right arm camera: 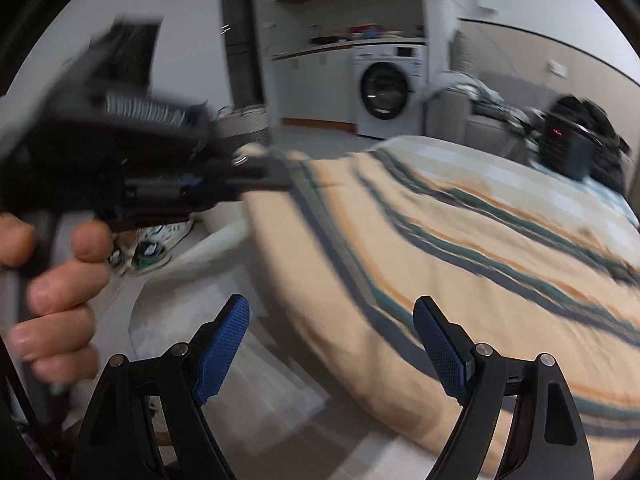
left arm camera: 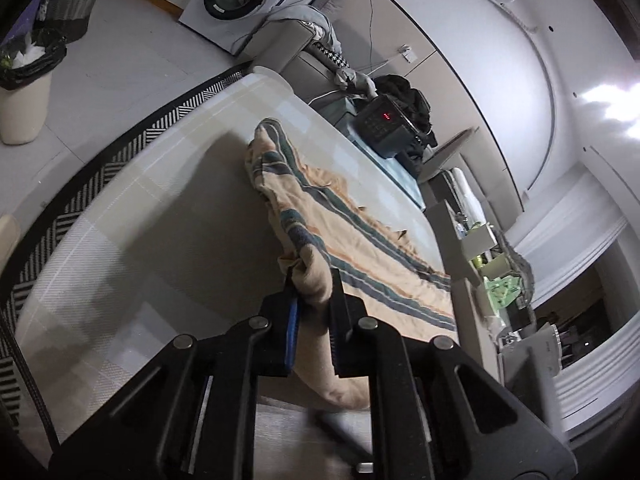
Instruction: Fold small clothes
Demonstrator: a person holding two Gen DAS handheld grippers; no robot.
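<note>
The left hand-held gripper (left arm camera: pixel 310 280) is closed on a bunched edge of the striped garment (left arm camera: pixel 352 240). The peach cloth is squeezed between its two black fingers, and a blue pad shows on the inner side of one finger. From this pinched place the garment stretches away over the pale checked cloth of the desk (left arm camera: pixel 132 208), with its dark green and orange stripes running along its length. The near part of the cloth is lifted from the surface, while the far part lies flat on the desk.

In the right wrist view the right hand-held gripper (right arm camera: pixel 332 332) has its jaws wide apart, and nothing is between its blue pads (right arm camera: pixel 222 350). It hangs above the near edge of the garment, not touching it. The garment covers most of the desk on the right side of this view. At the left, a person's hand (right arm camera: pixel 56 292) grips the handle of the left hand-held gripper, which looks blurred. A washing machine (right arm camera: pixel 390 88) stands in the background, against the far wall.
</note>
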